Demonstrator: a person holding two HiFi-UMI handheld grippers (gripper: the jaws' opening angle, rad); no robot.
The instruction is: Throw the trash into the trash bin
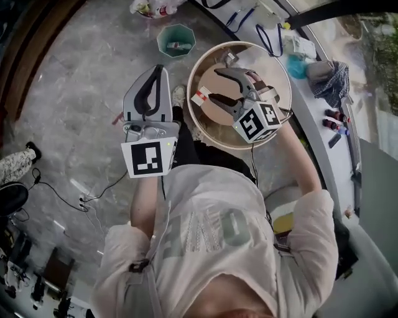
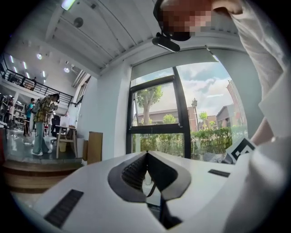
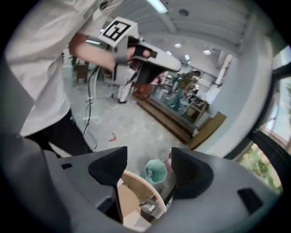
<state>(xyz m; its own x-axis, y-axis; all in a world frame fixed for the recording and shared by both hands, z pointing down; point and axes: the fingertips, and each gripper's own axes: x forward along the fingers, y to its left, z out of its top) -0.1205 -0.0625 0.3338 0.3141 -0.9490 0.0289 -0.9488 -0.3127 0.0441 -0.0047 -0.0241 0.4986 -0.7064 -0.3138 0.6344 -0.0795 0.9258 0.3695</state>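
Trash bin point(image 1: 214, 140) under open right tongs point(image 1: 214, 84)

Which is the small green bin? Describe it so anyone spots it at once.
Find the big round bin with the tan inside, under the right gripper. Just beyond it on the grey floor stands the teal bin: far smaller and eight-sided, not round.

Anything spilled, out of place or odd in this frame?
Yes, mildly. A clump of white and red litter lies on the floor beyond the small teal bin, outside it and the round trash bin. A small red scrap also lies loose on the floor. Nothing looks damaged.
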